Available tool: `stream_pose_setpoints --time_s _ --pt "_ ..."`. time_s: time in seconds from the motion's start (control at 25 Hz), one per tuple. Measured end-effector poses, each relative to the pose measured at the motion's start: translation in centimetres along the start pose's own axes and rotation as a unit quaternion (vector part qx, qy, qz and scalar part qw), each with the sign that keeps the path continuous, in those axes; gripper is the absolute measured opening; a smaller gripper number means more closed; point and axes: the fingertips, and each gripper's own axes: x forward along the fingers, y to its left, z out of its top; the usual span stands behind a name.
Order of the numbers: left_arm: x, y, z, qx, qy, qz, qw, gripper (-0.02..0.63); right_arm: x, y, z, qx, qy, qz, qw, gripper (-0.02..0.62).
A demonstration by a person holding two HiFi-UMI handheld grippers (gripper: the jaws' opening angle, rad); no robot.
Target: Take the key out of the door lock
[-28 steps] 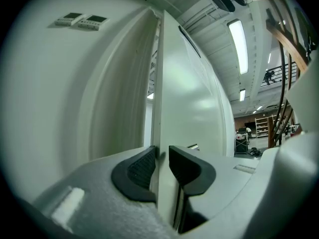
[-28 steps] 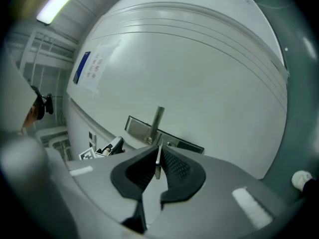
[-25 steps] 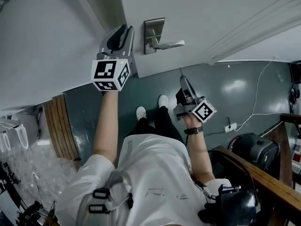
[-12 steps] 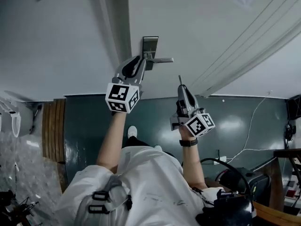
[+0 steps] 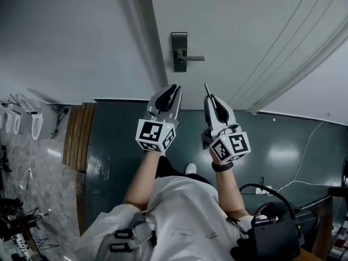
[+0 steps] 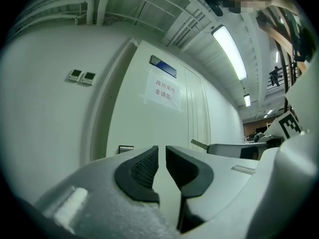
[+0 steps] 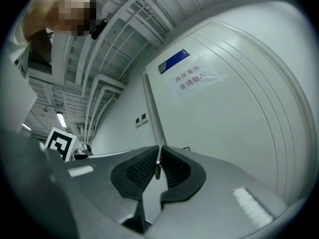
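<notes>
The dark lock plate with its lever handle point(image 5: 180, 51) sits on the white door point(image 5: 244, 26), and I see no key in it. A thin metal key point(image 5: 206, 89) stands up from my right gripper point(image 5: 211, 98), which is shut on it; the key's blade point(image 7: 158, 164) shows edge-on between the black pads. My left gripper point(image 5: 169, 93) hangs below the lock, apart from the door. Its jaws are closing, with a narrow gap and nothing between the pads point(image 6: 144, 166). From the left gripper view the lock plate point(image 6: 125, 149) shows small at the door's edge.
A paper sign point(image 6: 163, 91) and a blue plate point(image 7: 174, 61) hang high on the door. Two wall switches point(image 6: 82, 76) sit left of the frame. Wooden slats point(image 5: 76, 140) lie at the floor's left, and a white cable point(image 5: 304, 145) and black equipment point(image 5: 272, 238) at the right.
Both grippers have drawn back and down from the lock; the left one was right at the lock plate half a second ago. Its jaws stand narrower. The right still holds the key.
</notes>
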Motion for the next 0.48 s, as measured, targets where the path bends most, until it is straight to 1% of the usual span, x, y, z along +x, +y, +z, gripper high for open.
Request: stream_pose_setpoints --time_s 0.12,0.32,0.48 --pt "-1.4 -0.8 0.4 0.017 0.003 0.011 0.9998 0.044 -0.2 1.2 0.1 -0.023 0.006 0.001 1.0 0.029" --pt "-2.9 -0.2 0.8 0.016 0.004 0.017 0.9997 0.017 0.9 2.1 -0.1 -0.064 0.022 -0.014 0.998 0.029" --pt "-3.7 0.9 -0.1 0.014 0.013 0.027 0.9995 0.002 1.8 2.5 -0.2 -0.093 0.027 -0.03 0.995 0.029"
